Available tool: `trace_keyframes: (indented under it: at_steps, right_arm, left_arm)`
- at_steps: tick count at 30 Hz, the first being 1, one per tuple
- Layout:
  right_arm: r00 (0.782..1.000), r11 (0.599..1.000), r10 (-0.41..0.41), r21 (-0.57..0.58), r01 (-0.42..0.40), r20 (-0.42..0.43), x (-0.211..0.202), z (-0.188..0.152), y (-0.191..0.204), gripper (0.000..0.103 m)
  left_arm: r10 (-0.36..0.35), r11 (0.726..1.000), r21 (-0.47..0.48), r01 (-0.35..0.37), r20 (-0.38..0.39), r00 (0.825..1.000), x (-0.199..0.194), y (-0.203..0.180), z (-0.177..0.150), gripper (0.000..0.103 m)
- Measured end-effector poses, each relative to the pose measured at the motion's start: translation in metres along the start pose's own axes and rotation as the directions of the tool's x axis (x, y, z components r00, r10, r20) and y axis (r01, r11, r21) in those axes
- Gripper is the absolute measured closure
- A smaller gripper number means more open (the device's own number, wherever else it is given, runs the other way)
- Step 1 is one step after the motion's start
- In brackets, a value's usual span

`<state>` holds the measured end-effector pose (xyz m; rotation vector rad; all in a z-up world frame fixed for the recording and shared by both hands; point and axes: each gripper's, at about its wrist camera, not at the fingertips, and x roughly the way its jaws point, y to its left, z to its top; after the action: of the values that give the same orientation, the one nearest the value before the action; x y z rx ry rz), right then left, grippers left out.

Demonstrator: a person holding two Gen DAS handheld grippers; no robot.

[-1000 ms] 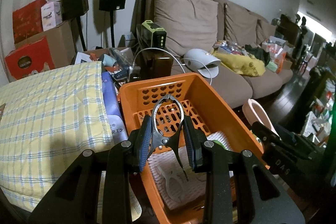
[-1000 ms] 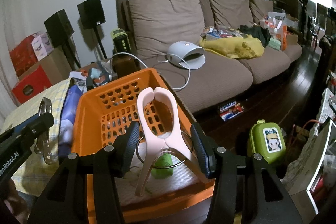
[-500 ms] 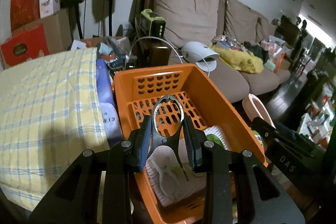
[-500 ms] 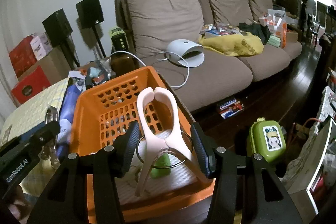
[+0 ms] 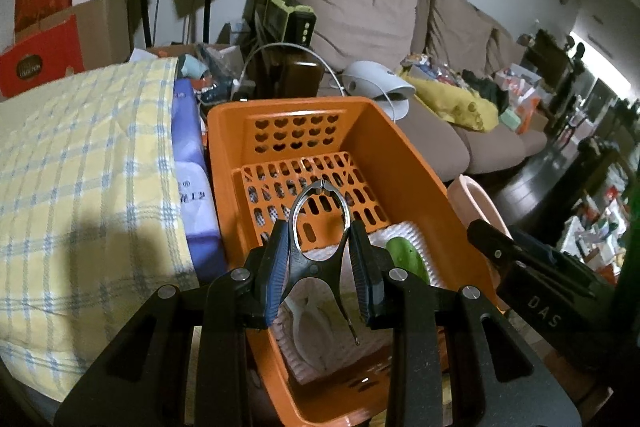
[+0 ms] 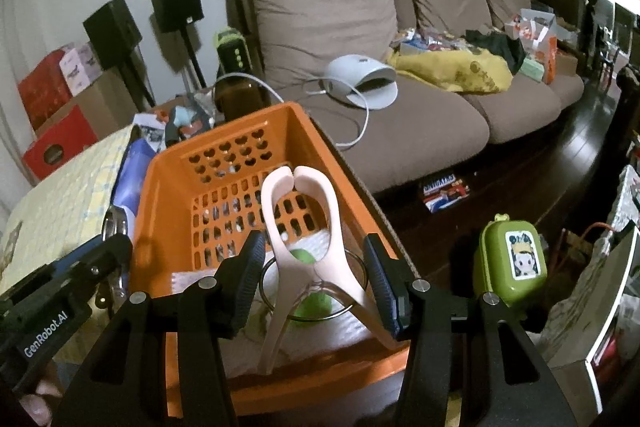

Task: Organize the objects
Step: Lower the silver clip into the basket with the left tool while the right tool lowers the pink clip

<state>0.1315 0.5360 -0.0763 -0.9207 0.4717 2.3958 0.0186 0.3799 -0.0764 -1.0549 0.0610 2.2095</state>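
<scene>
My left gripper is shut on a steel spring clip, its looped jaws pointing forward over the orange basket. My right gripper is shut on a large pink plastic clip, held upright above the same basket near its front edge. In the basket lie a white mat, a green object and a pale plastic piece. The right view shows the left gripper at the basket's left wall. The pink clip shows at the basket's right rim in the left view.
A yellow checked cloth and a purple pack lie left of the basket. Behind it stands a brown sofa with a white device and yellow fabric. On the dark floor to the right sits a green lunchbox. Speakers and cardboard boxes line the back left.
The left gripper has sunk toward the basket with the steel clip, so the basket looks larger and closer. The right gripper and pink clip have barely moved.
</scene>
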Motion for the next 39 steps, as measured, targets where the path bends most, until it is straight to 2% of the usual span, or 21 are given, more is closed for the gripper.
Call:
trace_keyframes:
  at_steps: [8,39]
  right_arm:
    - [0.997,0.999,0.050,-0.005,-0.050,-0.061,0.010,-0.004,0.006,0.051]
    - [0.987,0.996,0.022,-0.079,-0.035,-0.159,0.026,-0.014,0.018,0.051]
  left_arm:
    - [-0.011,1.000,-0.028,0.011,0.000,1.000,0.007,0.004,-0.005,0.075]
    - [-0.030,0.999,-0.044,0.027,-0.070,0.997,0.032,0.003,-0.023,0.075]
